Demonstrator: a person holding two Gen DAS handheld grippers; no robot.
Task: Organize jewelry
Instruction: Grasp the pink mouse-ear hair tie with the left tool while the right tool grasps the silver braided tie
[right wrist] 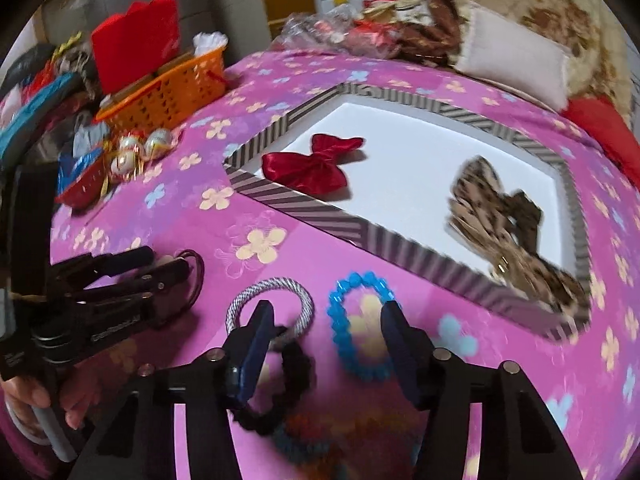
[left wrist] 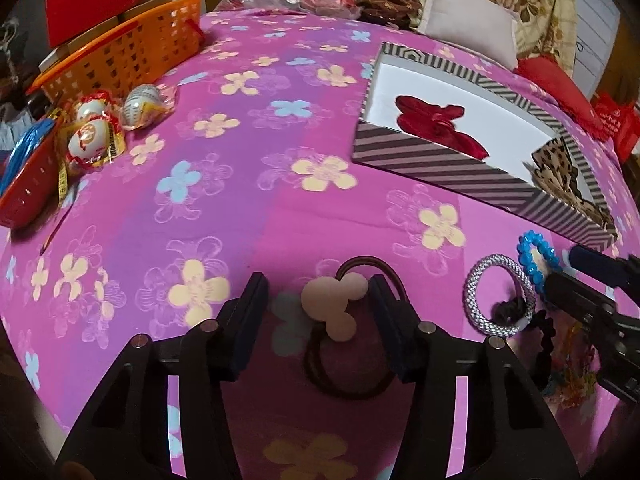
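left gripper (left wrist: 320,320): I've got it low over the brown hair tie (left wrist: 348,344) with the beige flower charm, bottom centre of the left view. Fingers half open, one each side of the charm, not pressing as far as I can see. Risk: pads pinch only the charm and the loop swings loose.

right gripper (right wrist: 326,344): fingers at medium width. The blue bead bracelet (right wrist: 360,324) sits between them at bottom centre; the left finger overlaps the black scrunchie (right wrist: 276,384) and the silver rope bracelet (right wrist: 268,304). Risk: closing here could drag two or three pieces at once.

both grippers: near each other, so I could bump them.

striped box (right wrist: 320,208): upper right, open, with the red bow (right wrist: 316,168) and leopard bow (right wrist: 508,232) already inside. Risk: a drop clips the near wall and lands outside.

orange basket (left wrist: 132,52): upper left, clutter, easy wrong target.
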